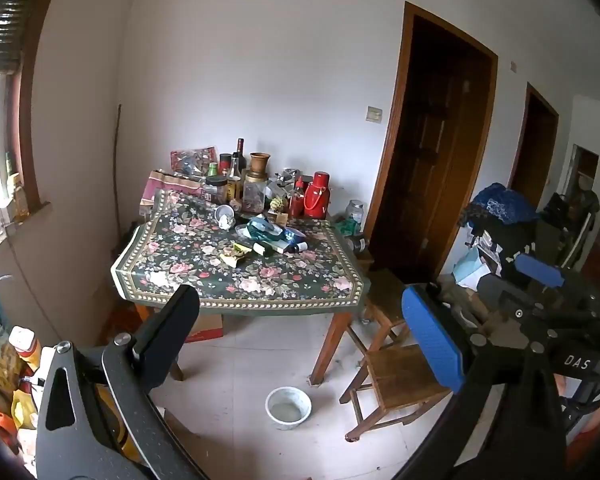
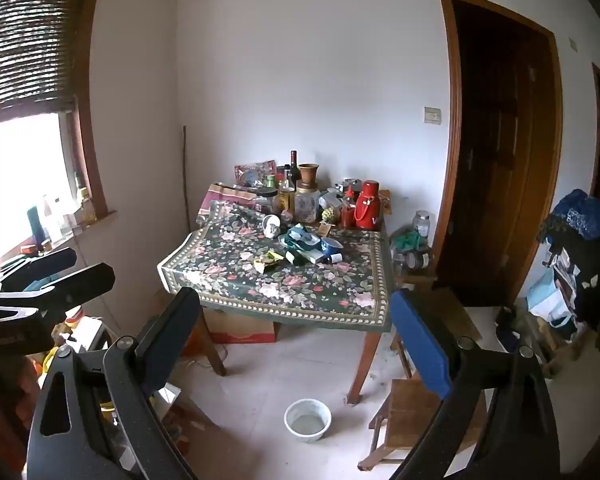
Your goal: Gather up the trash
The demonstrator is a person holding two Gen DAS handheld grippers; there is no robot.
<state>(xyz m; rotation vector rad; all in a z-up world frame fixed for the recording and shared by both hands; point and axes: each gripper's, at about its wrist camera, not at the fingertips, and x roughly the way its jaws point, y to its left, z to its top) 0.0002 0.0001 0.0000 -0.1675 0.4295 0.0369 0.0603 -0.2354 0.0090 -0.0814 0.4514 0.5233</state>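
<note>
Left wrist view
Left tongs [image 1: 300, 340]: spread wide apart, nothing between the black finger and the blue-padded finger, held in the air well short of the worktop.
Right tongs [image 1: 540, 276]: seen at the right edge, blue pad visible; whether released or clenched, cannot tell from here.
Worktop [image 1: 180, 280]: wooden-legged, under a dark green rose-patterned cloth.
Trash: crumpled yellow-green wrapper [image 1: 236, 254] lies near the cloth's middle, beside a dark green bottle lying on its side [image 1: 278, 246].
Back row: red thermos flask with handle [image 1: 316, 196] stands upright among jars and bottles.
Floor: white round bowl [image 1: 288, 407] sits near a worktop leg, beside a small brown wooden stool [image 1: 396, 380].

Right wrist view
Right tongs [image 2: 296, 340]: released, fingers wide apart, gripping nothing.
Left tongs [image 2: 60, 276]: black fingers at the left edge, parted.
Trash: the wrapper [image 2: 268, 262] rests on the cloth, well apart from both tongs.
Floor: the bowl [image 2: 308, 420] stands by a worktop leg.
</note>
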